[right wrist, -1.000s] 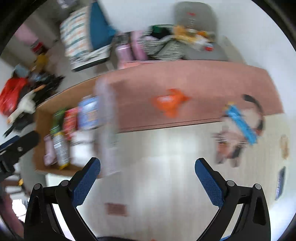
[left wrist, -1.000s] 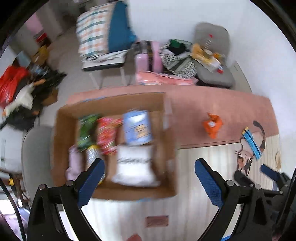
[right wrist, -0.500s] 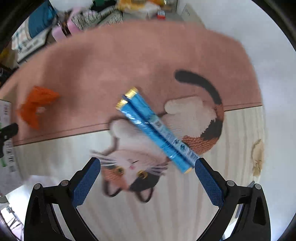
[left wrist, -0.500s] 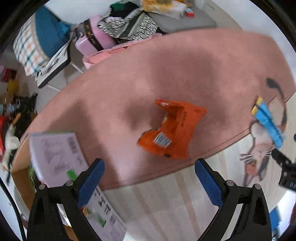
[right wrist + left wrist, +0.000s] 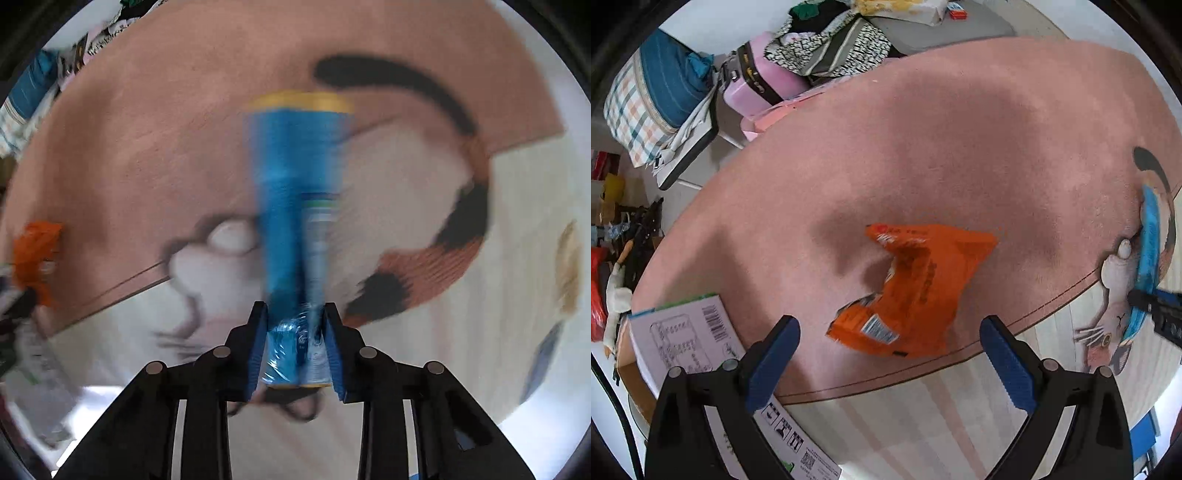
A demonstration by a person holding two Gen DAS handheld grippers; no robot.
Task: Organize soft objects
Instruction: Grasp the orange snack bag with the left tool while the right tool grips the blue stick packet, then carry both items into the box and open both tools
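Observation:
A crumpled orange snack bag (image 5: 916,291) lies on the pink rug (image 5: 923,129). My left gripper (image 5: 888,365) is open, its blue fingers either side of the bag's near end, just short of it. My right gripper (image 5: 295,350) is shut on the near end of a long blue packet with gold ends (image 5: 295,206), which points away from me over the cat picture on the rug (image 5: 424,229). The blue packet (image 5: 1148,251) and the right gripper also show at the right edge of the left wrist view. The orange bag (image 5: 37,251) shows at the left of the right wrist view.
A cardboard box flap with printed labels (image 5: 687,343) sits at the lower left. Beyond the rug are a pink suitcase (image 5: 757,81), piled clothes (image 5: 834,48) and a chair with a checked cushion (image 5: 653,96). Striped pale floor (image 5: 923,424) lies near me.
My left gripper has come closer to the orange bag. My right gripper has moved in on the blue packet and closed on its near end.

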